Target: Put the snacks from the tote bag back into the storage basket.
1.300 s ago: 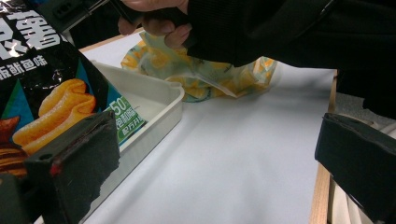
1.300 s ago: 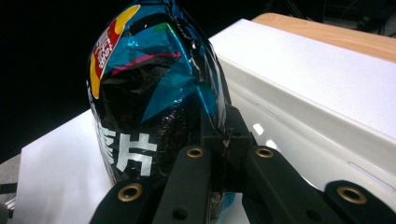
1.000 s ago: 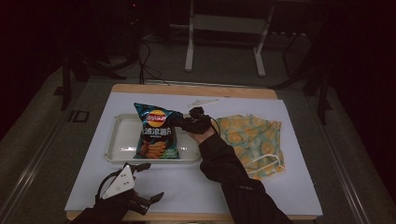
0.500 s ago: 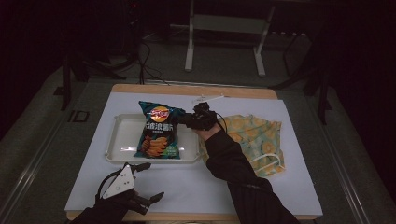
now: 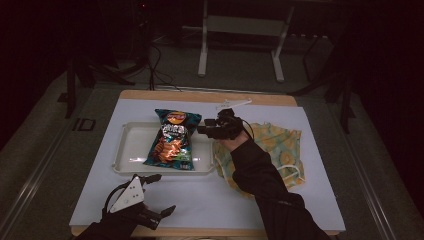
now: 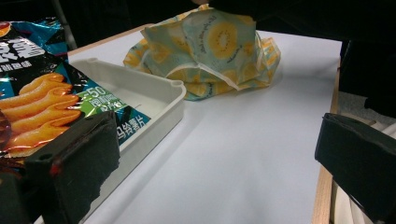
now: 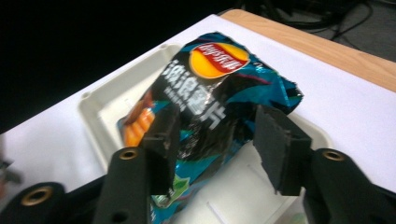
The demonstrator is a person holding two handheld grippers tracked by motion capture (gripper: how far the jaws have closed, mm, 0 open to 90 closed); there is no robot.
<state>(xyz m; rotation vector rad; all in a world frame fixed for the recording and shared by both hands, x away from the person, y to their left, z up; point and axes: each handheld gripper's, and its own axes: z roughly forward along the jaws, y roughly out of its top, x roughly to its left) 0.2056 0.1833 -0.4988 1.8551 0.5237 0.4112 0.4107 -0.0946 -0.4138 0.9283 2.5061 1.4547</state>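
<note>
The right gripper (image 5: 207, 128) hangs just right of the middle of the high view, on a dark-sleeved forearm (image 5: 260, 175) that reaches up from the bottom edge. It points toward the left of the frame. Its jaws have just been opening and stand apart, pressing on nothing. The left gripper (image 5: 157, 195) sits low at the lower left, jaws spread wide and bare.

Dim room: grey carpet floor (image 5: 45, 165), white metal stand (image 5: 240, 30), black cables (image 5: 155, 65) behind the table (image 5: 280, 99).
</note>
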